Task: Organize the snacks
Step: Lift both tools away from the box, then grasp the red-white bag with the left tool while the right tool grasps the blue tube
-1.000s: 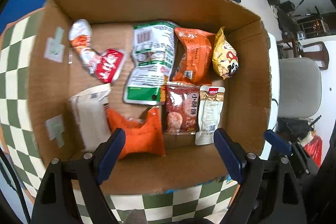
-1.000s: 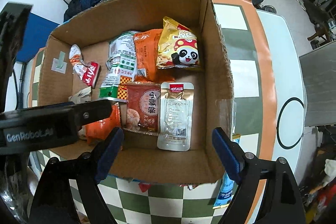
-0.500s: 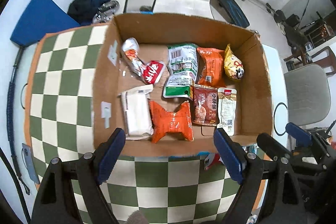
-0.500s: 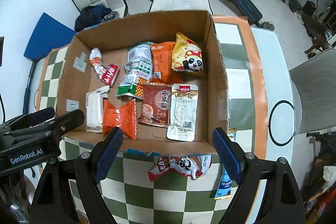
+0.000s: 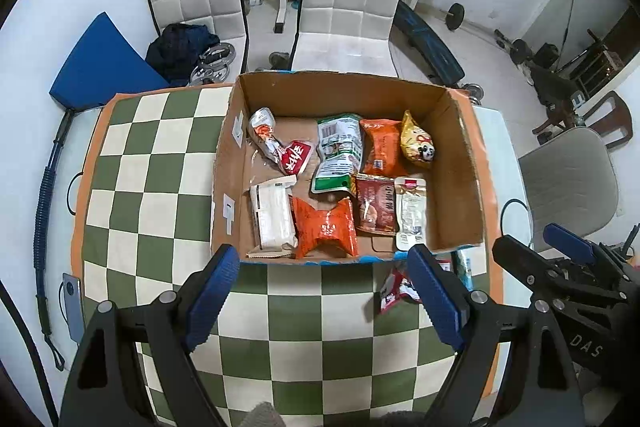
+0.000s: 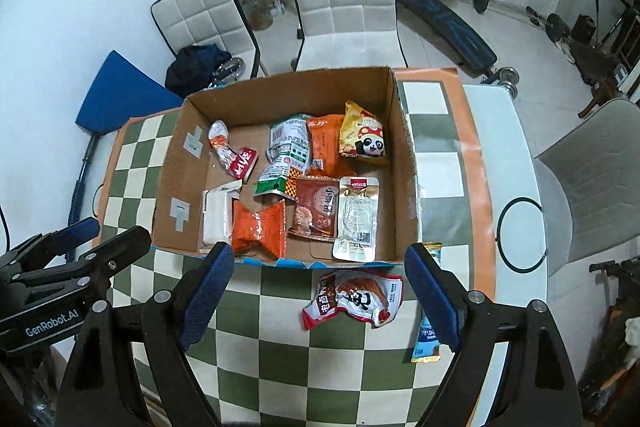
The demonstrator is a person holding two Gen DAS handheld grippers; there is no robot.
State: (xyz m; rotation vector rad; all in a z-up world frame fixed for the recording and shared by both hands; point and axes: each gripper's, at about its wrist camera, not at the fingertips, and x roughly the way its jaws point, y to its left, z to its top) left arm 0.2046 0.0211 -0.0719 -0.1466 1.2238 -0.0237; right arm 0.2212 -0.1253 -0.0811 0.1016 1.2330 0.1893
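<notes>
Both tools had lifted away from the box (image 5: 348, 163); left tool (image 5: 324, 291) and right tool (image 6: 320, 287) gaped wide, empty.

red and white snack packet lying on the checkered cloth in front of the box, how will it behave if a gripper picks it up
The red and white snack packet looks crumpled and creased, so it will probably flex and sag, not stay stiff. It lies nearly flat on the checkered cloth, so it is probably light and unlikely to roll. Its glossy film may slip unless pinched at a fold.
</notes>
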